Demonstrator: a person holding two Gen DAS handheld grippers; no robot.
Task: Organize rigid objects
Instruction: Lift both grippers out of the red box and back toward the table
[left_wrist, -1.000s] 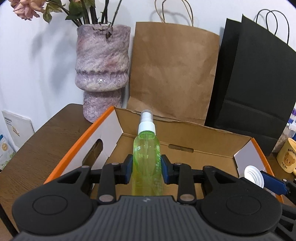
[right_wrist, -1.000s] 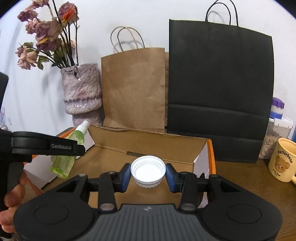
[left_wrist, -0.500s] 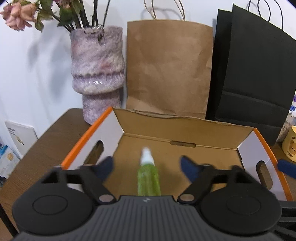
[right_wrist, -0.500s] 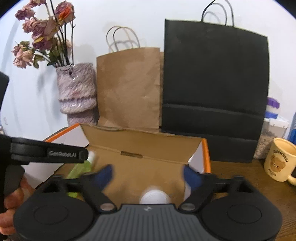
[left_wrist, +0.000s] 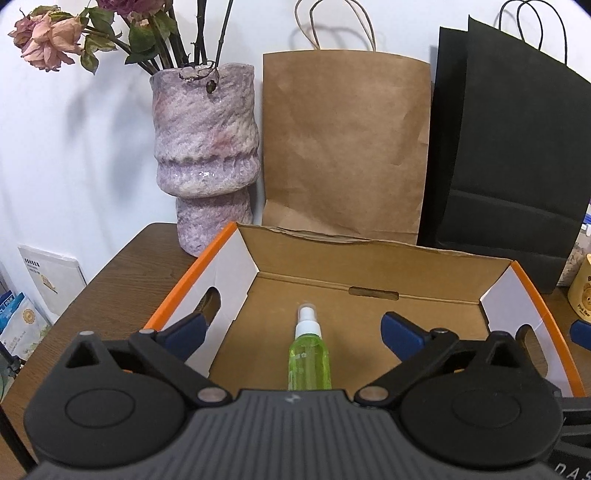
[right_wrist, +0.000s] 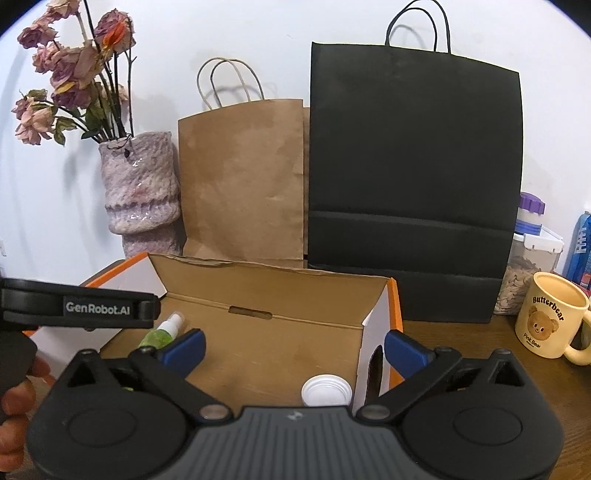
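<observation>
the wooden tabletop (left_wrist: 122, 280) carries an open cardboard box (left_wrist: 369, 258) with orange rims, set well in from its back edge, where a black paper bag (right_wrist: 410, 177), a brown paper bag (left_wrist: 343, 147) and a purple vase (left_wrist: 207, 155) of dried roses stand against the wall. the box seems to be the collecting place, so both tools hover over its near side. inside it the green spray bottle (left_wrist: 309, 360) lies flat on the floor, nozzle toward the back wall, near the middle. the white lid (right_wrist: 326, 390) rests open side up in the box's near right corner, just beside the white end wall. a butterbear mug (right_wrist: 546, 325) stands outside, toward the table's right edge. the left gripper (left_wrist: 293, 330) has its jaws wide apart above the bottle, gripping nothing; the right gripper (right_wrist: 295, 347) likewise gapes empty above the lid.
</observation>
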